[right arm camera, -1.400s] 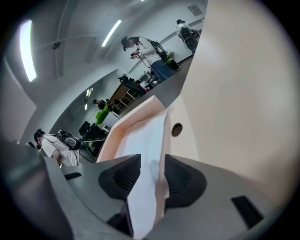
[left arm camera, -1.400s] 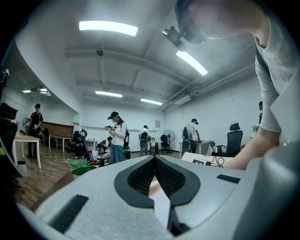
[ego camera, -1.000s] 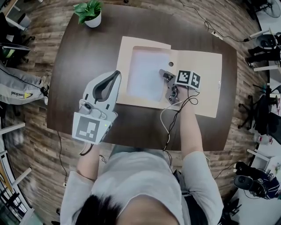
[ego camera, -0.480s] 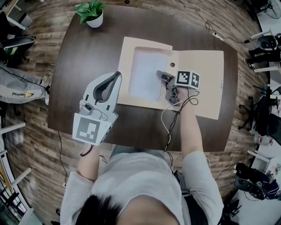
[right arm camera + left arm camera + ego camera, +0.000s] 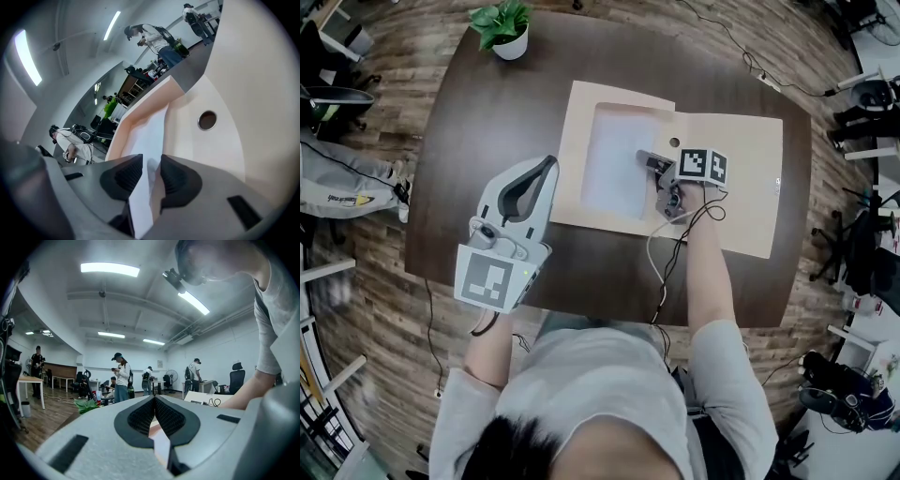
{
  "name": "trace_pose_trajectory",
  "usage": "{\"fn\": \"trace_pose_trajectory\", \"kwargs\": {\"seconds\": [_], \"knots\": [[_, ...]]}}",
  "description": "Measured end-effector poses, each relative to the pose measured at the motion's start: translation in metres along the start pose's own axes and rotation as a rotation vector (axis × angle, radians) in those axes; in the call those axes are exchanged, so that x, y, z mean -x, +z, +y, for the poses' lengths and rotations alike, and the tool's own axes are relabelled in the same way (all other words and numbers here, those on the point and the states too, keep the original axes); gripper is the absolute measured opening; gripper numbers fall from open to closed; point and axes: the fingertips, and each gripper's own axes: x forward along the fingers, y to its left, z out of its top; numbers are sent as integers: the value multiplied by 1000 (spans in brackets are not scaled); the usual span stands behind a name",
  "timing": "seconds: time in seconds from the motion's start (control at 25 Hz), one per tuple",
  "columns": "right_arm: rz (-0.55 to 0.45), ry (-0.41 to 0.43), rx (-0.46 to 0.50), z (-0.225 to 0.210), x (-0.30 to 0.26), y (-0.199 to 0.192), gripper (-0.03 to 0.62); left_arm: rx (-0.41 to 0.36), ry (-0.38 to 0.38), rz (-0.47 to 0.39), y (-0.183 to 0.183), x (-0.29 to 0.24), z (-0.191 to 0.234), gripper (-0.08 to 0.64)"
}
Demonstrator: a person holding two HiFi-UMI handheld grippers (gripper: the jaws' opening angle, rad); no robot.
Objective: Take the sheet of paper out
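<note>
Paper (image 5: 614, 173) sits inside the folder (image 5: 736, 178), not yet out. Its edge lies between the right gripper (image 5: 150, 165) fingers, which have just been closing but are not pinching yet. The left gripper (image 5: 154, 401) fingers are clenched, empty.

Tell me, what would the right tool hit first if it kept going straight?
The paper in the folder. Its edge already sits between the jaws of the right tool; they have just been closing but likely aren't pinching it yet.

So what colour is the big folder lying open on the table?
The folder is a pale peachy tan; the head view shows it best.
</note>
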Motion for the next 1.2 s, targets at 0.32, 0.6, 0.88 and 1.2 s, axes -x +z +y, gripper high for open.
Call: {"fn": "trace_pose_trajectory", "kwargs": {"seconds": [0.32, 0.6, 0.88, 1.2], "knots": [[-6, 9, 21, 3, -6, 2, 97, 2, 9, 5, -4, 3, 6, -3], [69, -9, 72, 6, -10, -16, 20, 5, 4, 0, -3, 3, 3, -3], [39, -61, -27, -6, 16, -7, 14, -17, -11, 3, -2, 0, -4, -3], [11, -176, -23, -26, 59, 1, 14, -3, -30, -24, 9, -5, -21, -3]]}}
